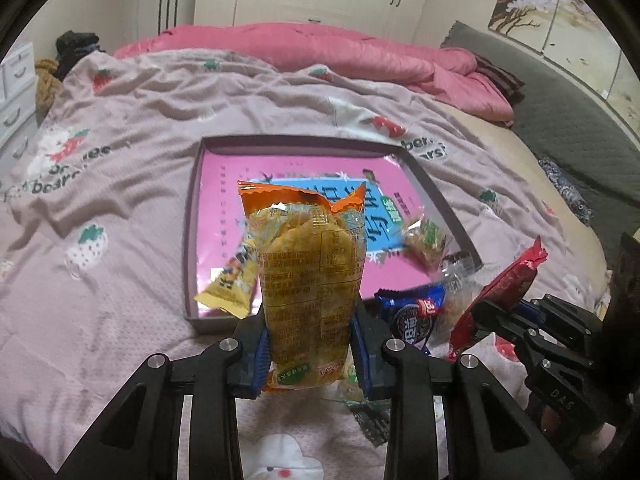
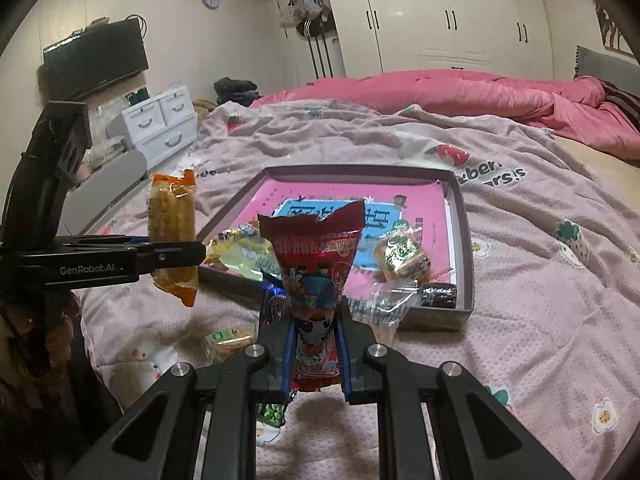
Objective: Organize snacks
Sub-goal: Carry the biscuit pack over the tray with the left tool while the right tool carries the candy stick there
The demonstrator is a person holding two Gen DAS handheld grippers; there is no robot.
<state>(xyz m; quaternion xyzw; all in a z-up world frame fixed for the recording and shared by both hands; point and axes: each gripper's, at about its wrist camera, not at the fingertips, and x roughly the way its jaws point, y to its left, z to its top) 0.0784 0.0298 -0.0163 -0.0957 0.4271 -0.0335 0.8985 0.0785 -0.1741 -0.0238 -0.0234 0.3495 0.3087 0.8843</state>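
Left gripper (image 1: pixel 310 344) clamps an orange snack packet (image 1: pixel 310 264), right gripper (image 2: pixel 316 352) clamps a red packet (image 2: pixel 316 272), both above the shallow box (image 2: pixel 466 216)

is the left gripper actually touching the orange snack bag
Touching. In the left wrist view the left gripper has both blue pads pressed against the sides of the orange snack bag, which stands upright between them, lifted off the bed.

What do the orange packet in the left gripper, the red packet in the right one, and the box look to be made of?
Orange packet: thin plastic film, partly clear and glossy; the snack shows through and it glints.
Red packet: shiny printed film, possibly foil-lined; crinkled, with a jagged sealed top.
Box: probably cardboard, matte dark outside; thin stiff upright walls.
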